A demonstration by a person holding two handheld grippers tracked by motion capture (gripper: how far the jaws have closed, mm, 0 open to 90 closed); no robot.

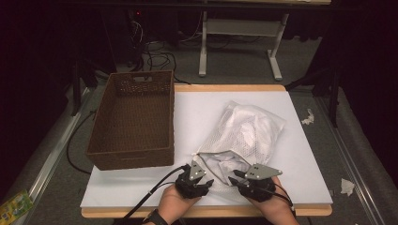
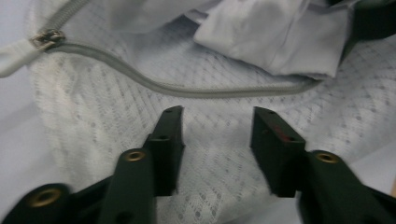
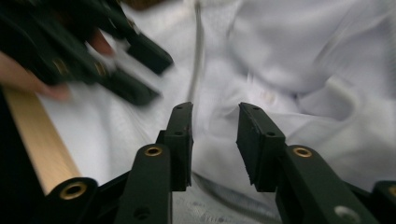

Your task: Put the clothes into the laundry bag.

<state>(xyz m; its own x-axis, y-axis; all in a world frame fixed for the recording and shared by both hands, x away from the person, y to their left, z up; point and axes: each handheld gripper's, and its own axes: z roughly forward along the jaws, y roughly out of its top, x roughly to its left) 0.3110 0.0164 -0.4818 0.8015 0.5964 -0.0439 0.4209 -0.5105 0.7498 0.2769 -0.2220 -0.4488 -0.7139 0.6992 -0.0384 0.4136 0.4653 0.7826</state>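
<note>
A white mesh laundry bag (image 1: 246,131) lies on the white table top (image 1: 197,108), its mouth unzipped toward me. White cloth (image 2: 280,42) shows inside. My left gripper (image 1: 202,174) sits at the left of the bag's mouth. In the left gripper view its jaws (image 2: 218,114) stand apart just over the mesh (image 2: 93,121), below the grey zipper (image 2: 187,88), with nothing pinched. My right gripper (image 1: 237,179) is at the mouth's right side. In the right gripper view its jaws (image 3: 215,108) are apart over the white cloth (image 3: 299,51), and the left gripper (image 3: 135,70) shows blurred at upper left.
A brown woven basket (image 1: 129,157) with nothing in it stands on the table's left half. The wooden table edge (image 3: 37,130) runs close under both hands. Crumpled paper (image 1: 308,117) lies on the floor to the right, and a white table frame (image 1: 239,28) stands behind.
</note>
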